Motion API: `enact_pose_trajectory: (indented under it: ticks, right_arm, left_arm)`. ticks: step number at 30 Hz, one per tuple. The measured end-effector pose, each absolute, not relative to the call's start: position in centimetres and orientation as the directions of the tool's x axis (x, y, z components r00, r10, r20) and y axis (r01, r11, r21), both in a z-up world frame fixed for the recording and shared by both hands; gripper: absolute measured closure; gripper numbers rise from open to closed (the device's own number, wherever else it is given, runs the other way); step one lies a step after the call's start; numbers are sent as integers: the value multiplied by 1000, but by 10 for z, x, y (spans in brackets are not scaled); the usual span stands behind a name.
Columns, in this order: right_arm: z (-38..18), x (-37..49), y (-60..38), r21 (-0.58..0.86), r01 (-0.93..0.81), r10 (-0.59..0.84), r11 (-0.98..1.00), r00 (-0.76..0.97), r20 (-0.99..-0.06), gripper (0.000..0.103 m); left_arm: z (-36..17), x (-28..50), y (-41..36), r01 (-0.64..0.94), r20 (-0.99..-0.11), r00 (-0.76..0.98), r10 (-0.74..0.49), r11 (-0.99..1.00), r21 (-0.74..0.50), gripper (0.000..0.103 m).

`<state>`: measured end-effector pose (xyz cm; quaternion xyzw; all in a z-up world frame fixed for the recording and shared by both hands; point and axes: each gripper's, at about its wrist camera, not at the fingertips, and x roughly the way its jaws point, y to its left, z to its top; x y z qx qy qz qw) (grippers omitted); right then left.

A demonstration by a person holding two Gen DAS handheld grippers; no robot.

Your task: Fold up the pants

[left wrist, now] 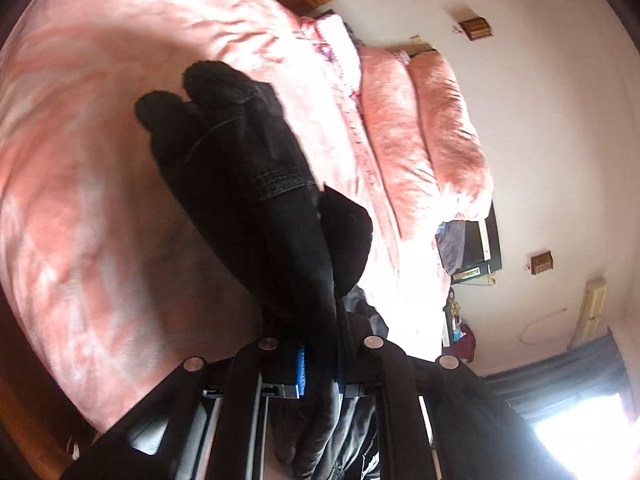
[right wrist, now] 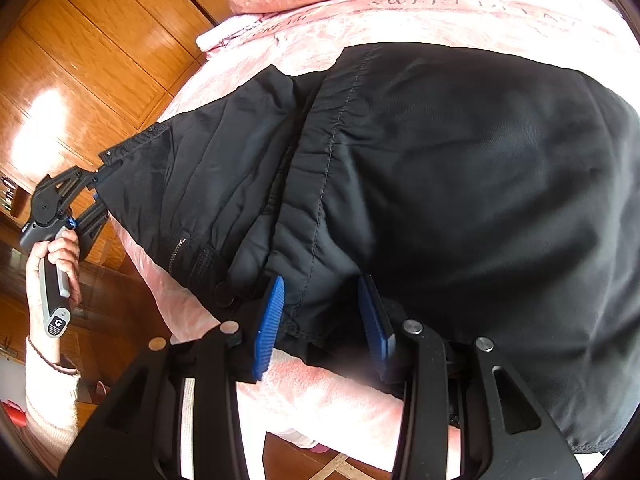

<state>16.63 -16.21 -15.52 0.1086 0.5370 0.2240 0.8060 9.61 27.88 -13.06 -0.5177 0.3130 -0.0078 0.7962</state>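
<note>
My left gripper (left wrist: pixel 320 376) is clamped tight on a corner of the black pants (right wrist: pixel 440 180), which lie across the pink blanket (right wrist: pixel 320 392). My right gripper (right wrist: pixel 324 320) seems to pinch the bunched waistband, pads (right wrist: pixel 270 320) partly apart.

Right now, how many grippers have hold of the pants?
2. The left gripper is shut on the pants at their far corner; the right gripper clamps the near edge beside the seam.
</note>
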Motion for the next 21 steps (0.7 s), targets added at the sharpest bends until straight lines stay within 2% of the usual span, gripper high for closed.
enact_pose_trajectory:
  ticks: [6, 13, 21]
  right_arm:
    - [-154, 166, -164, 431, -237, 489, 870, 323, -810, 64]
    - [-153, 166, -172, 466, -222, 515, 856, 315, -797, 63]
    - [-146, 160, -190, 506, -186, 538, 842, 342, -771, 60]
  left_arm:
    - [-67, 112, 222, -81, -407, 824, -394, 628, -774, 93]
    - [-38, 126, 144, 70, -455, 765, -457, 760, -646, 92]
    - [-33, 123, 94, 179, -540, 709, -453, 857, -483, 91]
